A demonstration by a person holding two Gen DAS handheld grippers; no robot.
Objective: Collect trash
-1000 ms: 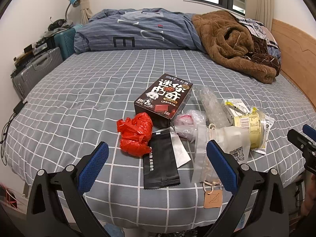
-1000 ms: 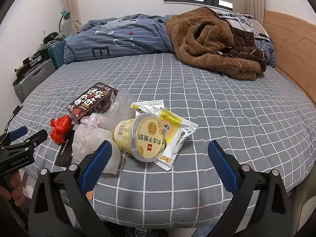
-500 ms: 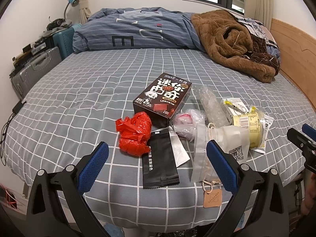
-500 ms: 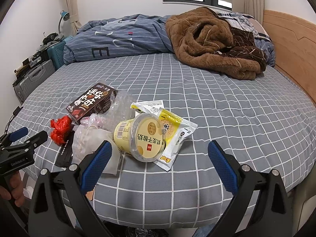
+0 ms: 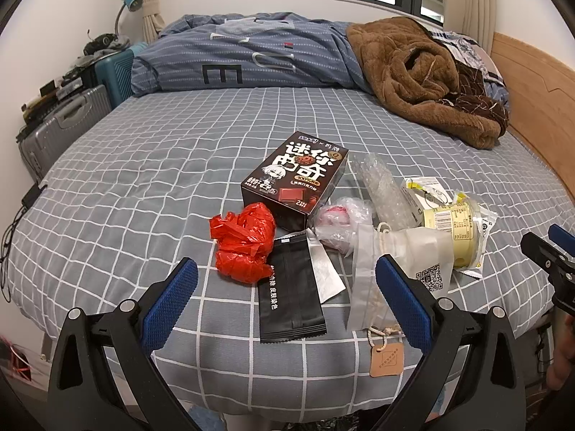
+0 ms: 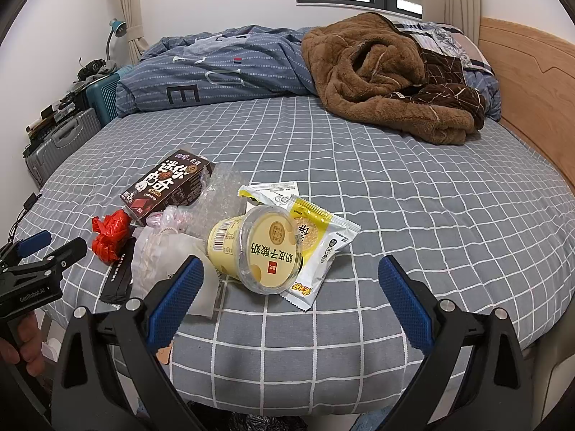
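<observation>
Trash lies in a heap near the bed's front edge. A crumpled red plastic bag (image 5: 246,242) sits beside a dark chocolate box (image 5: 296,179), with a black sachet (image 5: 291,291) and a clear bag with a cardboard tag (image 5: 386,276) in front. A yellow yogurt cup (image 6: 257,248) lies on its side on a yellow snack wrapper (image 6: 320,248). My left gripper (image 5: 285,298) hovers open just short of the black sachet. My right gripper (image 6: 289,294) is open, with the yogurt cup just beyond its fingers. Neither holds anything.
The grey checked bedsheet (image 6: 413,186) stretches back to a folded blue duvet (image 5: 251,61) and a brown fleece blanket (image 6: 377,75). Suitcases (image 5: 61,122) stand left of the bed, a wooden headboard (image 6: 532,89) on the right. A hand (image 6: 21,344) grips the left tool.
Both grippers have eased slightly closer to the trash heap. The items on the bed have not moved.
</observation>
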